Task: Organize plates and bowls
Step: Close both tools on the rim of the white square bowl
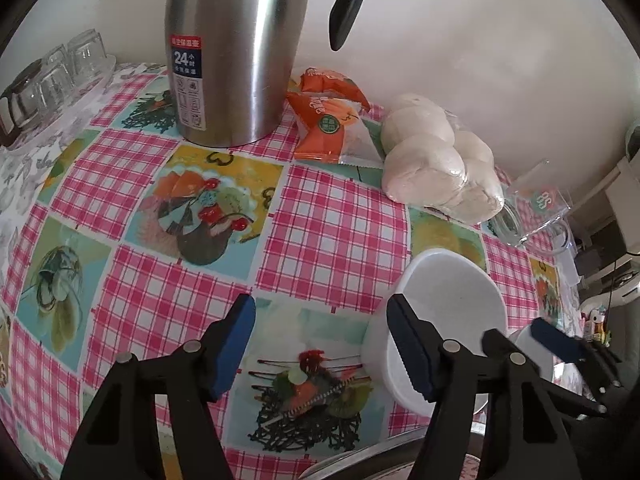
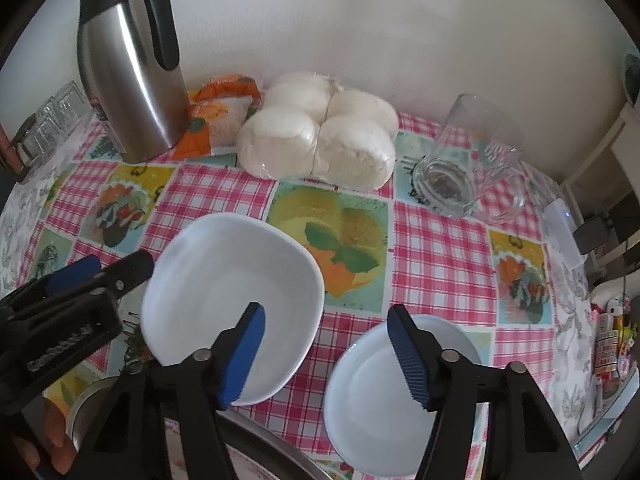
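My left gripper stands wide apart above the checked tablecloth, holding nothing; its right pad lies across the near wall of the square white bowl, and I cannot tell whether it touches. My right gripper is also spread wide and holds nothing. From the right wrist view, its left pad overlaps the near rim of the square white bowl at 10 o'clock, and its right pad overlaps the round white plate at 2 o'clock; contact cannot be confirmed in either case. Bowl and plate sit near each other on the cloth, apart, the bowl to the left.

Further items: steel thermos jug at 11 o'clock, upright by the wall; orange snack packets just beside it; wrapped white buns at 12 o'clock, touching the packets; a glass mug at 1 o'clock, lying on its side. Upturned glasses stand at 10 o'clock in the left wrist view. A metal rim shows at 6 o'clock, partly hidden
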A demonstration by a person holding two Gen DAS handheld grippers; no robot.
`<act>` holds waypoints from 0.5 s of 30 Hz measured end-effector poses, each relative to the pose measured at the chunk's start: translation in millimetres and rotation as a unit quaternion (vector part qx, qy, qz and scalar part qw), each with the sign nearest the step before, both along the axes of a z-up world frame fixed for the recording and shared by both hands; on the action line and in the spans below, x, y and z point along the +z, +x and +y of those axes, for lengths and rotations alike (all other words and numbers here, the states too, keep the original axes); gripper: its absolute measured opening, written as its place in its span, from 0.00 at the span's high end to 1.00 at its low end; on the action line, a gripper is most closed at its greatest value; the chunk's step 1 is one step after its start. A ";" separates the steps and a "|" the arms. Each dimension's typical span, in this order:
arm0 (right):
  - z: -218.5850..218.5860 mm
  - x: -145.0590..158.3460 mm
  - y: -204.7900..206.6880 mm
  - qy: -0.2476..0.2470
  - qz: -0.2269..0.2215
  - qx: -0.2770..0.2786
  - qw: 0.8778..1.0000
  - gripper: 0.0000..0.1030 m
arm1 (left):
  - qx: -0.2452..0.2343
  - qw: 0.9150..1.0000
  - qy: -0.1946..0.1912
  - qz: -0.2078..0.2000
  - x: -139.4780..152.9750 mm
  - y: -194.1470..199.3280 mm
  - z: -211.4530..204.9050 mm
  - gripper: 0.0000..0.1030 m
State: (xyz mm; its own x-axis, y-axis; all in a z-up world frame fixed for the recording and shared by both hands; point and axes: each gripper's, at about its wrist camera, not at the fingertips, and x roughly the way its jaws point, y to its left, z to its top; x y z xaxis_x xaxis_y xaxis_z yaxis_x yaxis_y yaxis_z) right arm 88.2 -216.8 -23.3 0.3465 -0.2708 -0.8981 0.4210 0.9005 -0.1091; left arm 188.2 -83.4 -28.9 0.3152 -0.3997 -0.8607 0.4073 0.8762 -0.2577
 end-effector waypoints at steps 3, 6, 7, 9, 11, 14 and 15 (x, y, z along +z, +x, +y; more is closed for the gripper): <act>-1.5 -7.7 2.4 0.007 0.007 -0.004 1.000 0.47 | -0.011 1.000 -0.008 0.002 1.7 -1.2 -1.6 0.46; 0.0 -9.8 4.6 0.002 0.006 0.000 1.000 0.54 | -0.020 1.000 -0.009 -0.001 3.4 -3.0 -4.4 0.52; 0.2 -11.4 5.3 0.008 0.008 0.000 1.000 0.56 | -0.024 1.000 -0.011 0.000 3.8 -3.3 -4.9 0.53; 2.2 -14.5 6.3 0.010 0.010 0.001 1.000 0.59 | -0.033 0.999 -0.014 0.002 3.4 -5.0 -7.0 0.57; 3.6 -17.9 7.1 0.015 0.012 0.002 1.000 0.62 | -0.041 0.999 -0.013 0.006 0.3 -6.6 -10.0 0.61; 4.7 -21.6 7.6 0.016 0.018 0.002 1.000 0.67 | -0.052 0.998 -0.005 0.017 -8.3 -8.4 -15.7 0.68; 3.8 -22.2 7.8 0.020 0.019 0.002 1.000 0.68 | -0.057 0.998 -0.001 0.020 -10.7 -9.6 -17.1 0.71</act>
State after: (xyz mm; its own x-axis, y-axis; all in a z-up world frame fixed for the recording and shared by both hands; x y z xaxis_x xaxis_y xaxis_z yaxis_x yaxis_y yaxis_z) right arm 95.9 -213.0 -45.4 0.3132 -0.2339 -0.9204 0.4142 0.9058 -0.0893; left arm 178.7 -100.5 -39.6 0.2337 -0.4326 -0.8708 0.4940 0.8242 -0.2769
